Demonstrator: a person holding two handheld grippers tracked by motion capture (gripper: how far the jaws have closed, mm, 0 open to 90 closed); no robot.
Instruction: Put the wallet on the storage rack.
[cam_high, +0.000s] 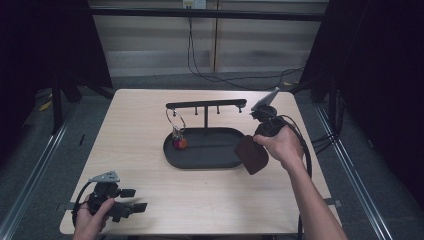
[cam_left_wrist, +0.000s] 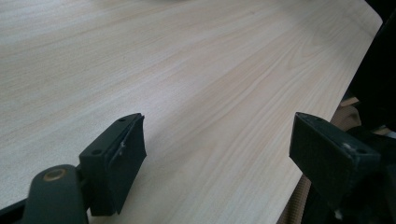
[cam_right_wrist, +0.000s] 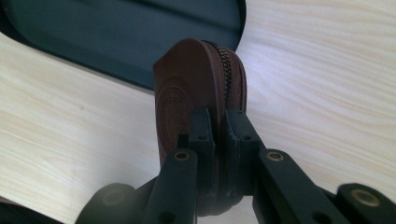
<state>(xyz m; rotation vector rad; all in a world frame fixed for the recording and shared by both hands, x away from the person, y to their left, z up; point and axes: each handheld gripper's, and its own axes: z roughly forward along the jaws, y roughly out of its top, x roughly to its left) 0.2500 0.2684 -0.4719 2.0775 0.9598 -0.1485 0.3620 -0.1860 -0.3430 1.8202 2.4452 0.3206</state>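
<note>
Right gripper (cam_right_wrist: 219, 121) clamped on brown zip pouch (cam_right_wrist: 196, 88), held edge-up just off tray (cam_high: 200, 160) rim for placing | left gripper (cam_left_wrist: 215, 154) apart, parked at counter (cam_left_wrist: 187, 70) corner.

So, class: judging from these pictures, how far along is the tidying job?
Done: a key ring already hangs on the stand over the tray. In hand: the right gripper clamps a brown zipped pouch at the tray's edge. Left: placing it; the left gripper sits open, idle.
</note>
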